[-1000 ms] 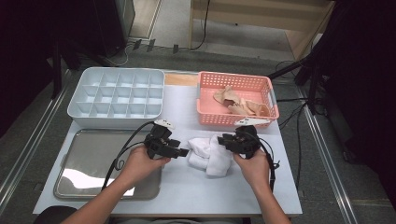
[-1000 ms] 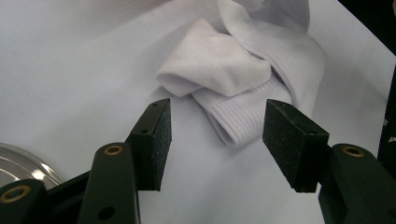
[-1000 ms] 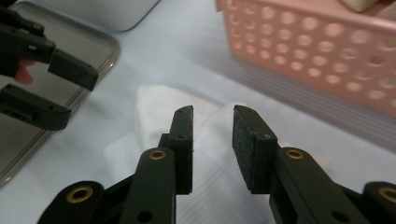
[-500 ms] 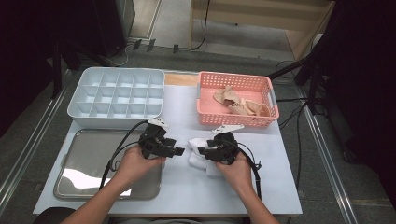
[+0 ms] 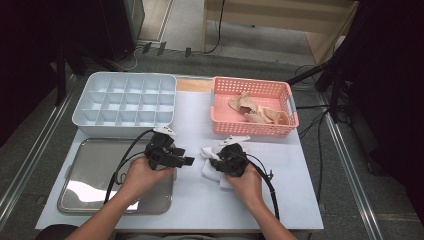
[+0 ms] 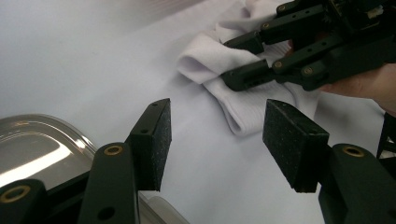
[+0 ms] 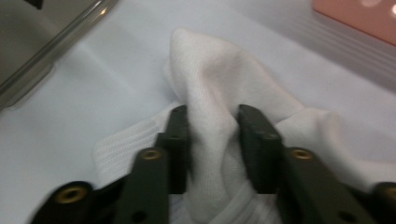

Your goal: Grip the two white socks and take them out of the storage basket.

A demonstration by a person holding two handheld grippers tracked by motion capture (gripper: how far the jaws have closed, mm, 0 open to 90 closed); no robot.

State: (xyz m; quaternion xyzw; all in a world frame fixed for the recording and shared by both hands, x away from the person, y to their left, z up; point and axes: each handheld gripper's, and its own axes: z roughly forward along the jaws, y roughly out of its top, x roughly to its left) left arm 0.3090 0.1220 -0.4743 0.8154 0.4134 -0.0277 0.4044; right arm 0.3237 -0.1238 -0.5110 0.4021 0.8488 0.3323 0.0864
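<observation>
both tongs are seen low over the white table (image 5: 280,200) near its middle. the right gripper (image 7: 210,140) has its jaws pinched on a raised fold of the white sock (image 7: 219,84); they have just been closing, and the fabric is squeezed between the pads. the left gripper (image 6: 215,140) is held with its jaws spread wide and nothing between them, just short of the sock's rolled cuff end.

the white sock (image 5: 212,160) is found crumpled between the two grippers, near the middle of the table. its long axis is laid roughly across the table, with the cuff turned toward the left gripper (image 5: 172,157); the other end is hidden under the right gripper (image 5: 225,162), so its exact direction cannot be told.

bare table is left in front of the sock toward the person and to the right of the right hand. the metal tray (image 5: 95,170) lies close on the left, its rim beneath the left hand. the divided bin (image 5: 125,105) and the pink basket (image 5: 250,127) are set well behind.

one white sock, one tray, one bin and one basket are counted; beige cloth pieces (image 5: 255,112) in the basket cannot be counted surely.
</observation>
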